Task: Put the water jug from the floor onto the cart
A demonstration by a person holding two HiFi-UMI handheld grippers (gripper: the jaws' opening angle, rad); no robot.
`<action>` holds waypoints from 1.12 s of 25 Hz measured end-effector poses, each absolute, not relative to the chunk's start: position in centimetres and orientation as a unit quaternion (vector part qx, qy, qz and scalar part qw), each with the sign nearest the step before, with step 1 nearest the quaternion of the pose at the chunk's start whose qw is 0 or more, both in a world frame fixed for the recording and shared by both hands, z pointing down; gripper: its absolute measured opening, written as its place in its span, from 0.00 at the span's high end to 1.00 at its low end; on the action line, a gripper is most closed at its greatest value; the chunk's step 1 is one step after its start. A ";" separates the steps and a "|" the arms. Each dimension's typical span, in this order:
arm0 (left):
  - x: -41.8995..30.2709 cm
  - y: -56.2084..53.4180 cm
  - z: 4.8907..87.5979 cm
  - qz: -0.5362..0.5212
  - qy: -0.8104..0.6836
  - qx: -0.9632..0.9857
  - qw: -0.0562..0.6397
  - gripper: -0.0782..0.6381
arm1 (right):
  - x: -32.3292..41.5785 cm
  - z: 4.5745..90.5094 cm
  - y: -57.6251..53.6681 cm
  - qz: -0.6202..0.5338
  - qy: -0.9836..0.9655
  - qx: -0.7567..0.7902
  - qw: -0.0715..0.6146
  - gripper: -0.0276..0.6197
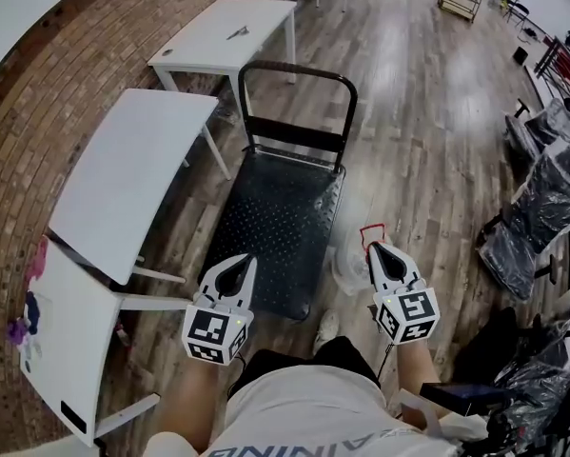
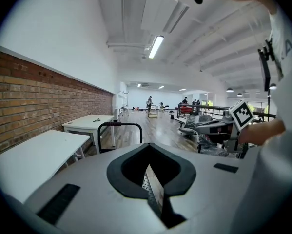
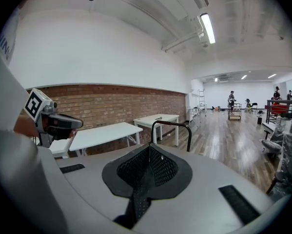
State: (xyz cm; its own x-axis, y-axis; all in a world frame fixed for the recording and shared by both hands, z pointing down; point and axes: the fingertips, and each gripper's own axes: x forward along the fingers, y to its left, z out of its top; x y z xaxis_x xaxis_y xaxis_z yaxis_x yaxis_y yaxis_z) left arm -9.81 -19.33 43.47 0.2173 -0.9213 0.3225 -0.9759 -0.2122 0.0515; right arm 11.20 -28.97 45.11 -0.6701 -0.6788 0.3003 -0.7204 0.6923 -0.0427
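The black platform cart point(image 1: 280, 219) stands on the wood floor straight ahead, its black push handle point(image 1: 301, 70) at the far end. Just right of the cart's near corner a clear water jug point(image 1: 348, 267) with a red handle point(image 1: 371, 228) stands on the floor, partly hidden by my right gripper point(image 1: 374, 251). That gripper hovers over the jug, shut and holding nothing. My left gripper point(image 1: 241, 267) is above the cart's near edge, also shut and holding nothing. The cart handle point(image 2: 119, 125) shows in the left gripper view, and the handle point(image 3: 171, 124) in the right gripper view.
Three white tables point(image 1: 137, 174) point(image 1: 227, 31) point(image 1: 70, 341) line the brick wall at the left. Plastic-wrapped chairs point(image 1: 541, 198) stand at the right. My shoe point(image 1: 327, 327) is by the cart's near end. More carts and people are far down the room.
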 end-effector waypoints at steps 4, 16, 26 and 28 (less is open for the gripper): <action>-9.7 -21.2 44.8 0.126 -0.634 0.750 0.145 0.89 | 11.1 46.7 -32.0 0.096 -0.918 0.363 0.130 0.95; -10.2 -26.8 50.4 0.142 -0.613 0.753 0.190 0.89 | 14.1 54.0 -38.9 0.132 -0.882 0.422 0.161 0.95; -8.9 -29.1 55.2 0.175 -0.568 0.772 0.225 0.89 | 19.9 65.1 -40.7 0.183 -0.822 0.478 0.250 0.81; -8.4 -29.1 56.7 0.185 -0.566 0.768 0.234 0.89 | 20.7 67.9 -40.8 0.188 -0.815 0.476 0.272 0.75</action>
